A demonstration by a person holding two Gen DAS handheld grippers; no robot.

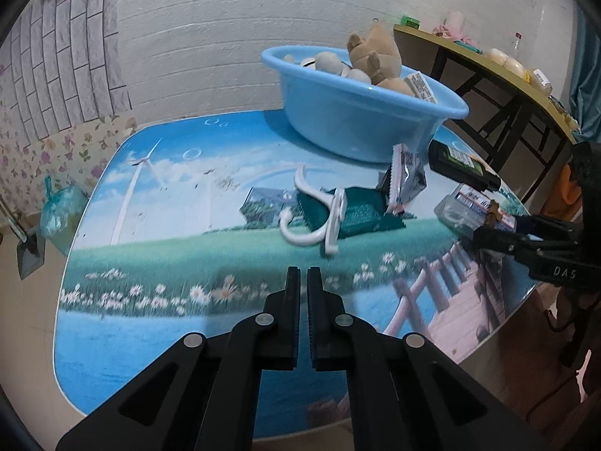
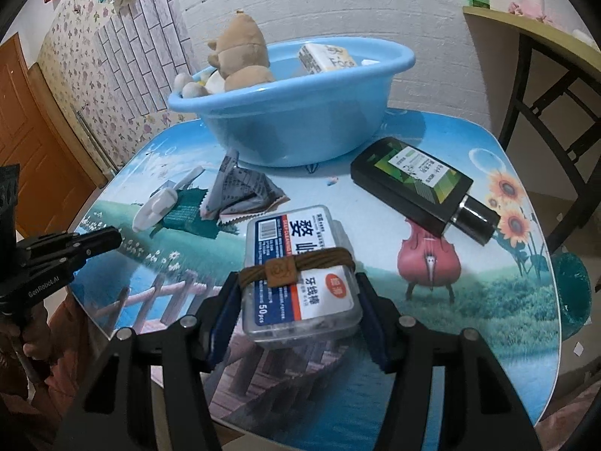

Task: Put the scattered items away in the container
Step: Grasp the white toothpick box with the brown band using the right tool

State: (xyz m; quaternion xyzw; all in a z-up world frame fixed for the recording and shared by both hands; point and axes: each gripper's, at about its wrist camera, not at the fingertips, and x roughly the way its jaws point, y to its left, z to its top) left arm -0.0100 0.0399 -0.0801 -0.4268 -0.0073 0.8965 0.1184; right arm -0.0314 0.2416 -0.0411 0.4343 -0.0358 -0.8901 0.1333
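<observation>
Near table edge, right gripper (image 2: 298, 293) clamps plastic box (image 2: 296, 274); loose brown hair tie (image 2: 296, 265) may slide off during lift to far blue basin (image 2: 296, 112). Left gripper (image 1: 303, 282) clenched, empty.

The clear box (image 2: 300, 274) label reads "50pcs" and "SELF CLEANING". The left claw (image 2: 112, 238) body carries "GenRobot.AI"; the right claw (image 1: 477, 231) shows "DAS".

Both fisheye views look steeply down over their own gripper fingers, close to the picture-printed tabletop (image 1: 157, 263). Both share the round light-blue plastic basin (image 1: 360, 120) (image 2: 296, 112) near the upper centre, and each shows the other gripper at a side edge.
</observation>
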